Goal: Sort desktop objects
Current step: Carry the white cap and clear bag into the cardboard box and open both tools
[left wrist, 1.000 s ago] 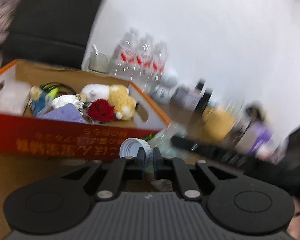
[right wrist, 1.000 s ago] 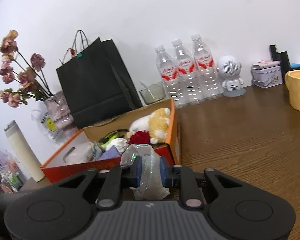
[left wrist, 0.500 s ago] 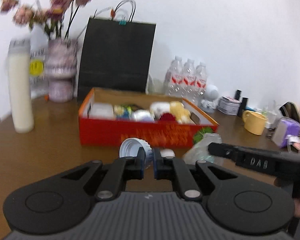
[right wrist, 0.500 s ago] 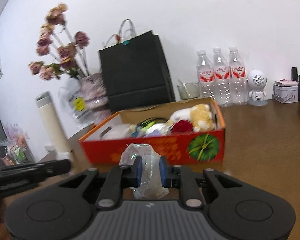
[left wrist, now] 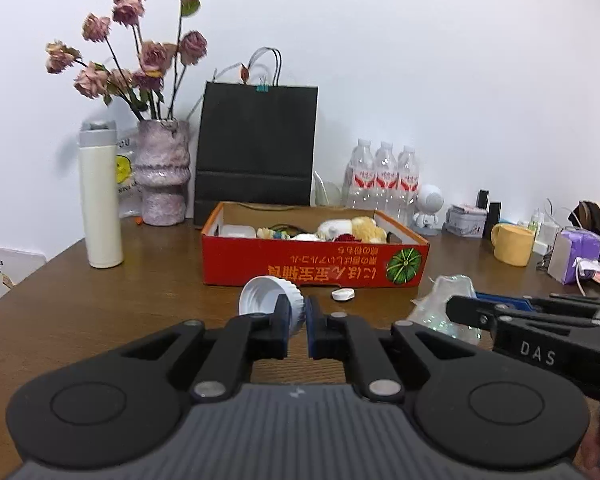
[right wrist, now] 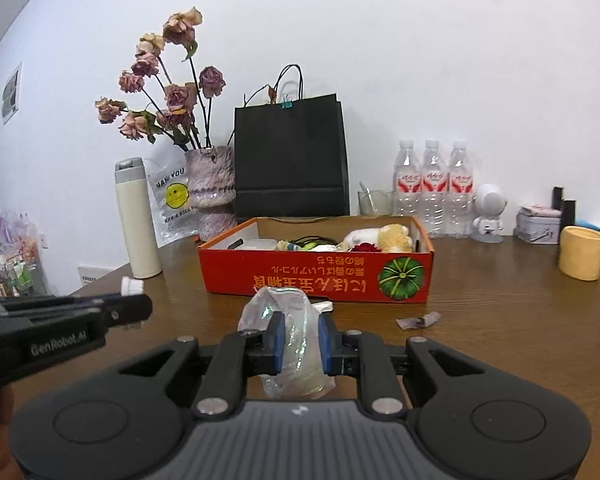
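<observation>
Left wrist view: left gripper clamped on a white cap, held above the desk in front of the red box. Right gripper jaws pinched tight on a crumpled clear wrapper, also short of the box. Step looks like carrying both bits of trash off for sorting, not into the box; next move needs a drop spot, none visible yet. A small white lid and a paper scrap lie on the desk near the box. Versus a second ago: both hands have pulled back from the box, which now looks farther off, and the blur is gone.
</observation>
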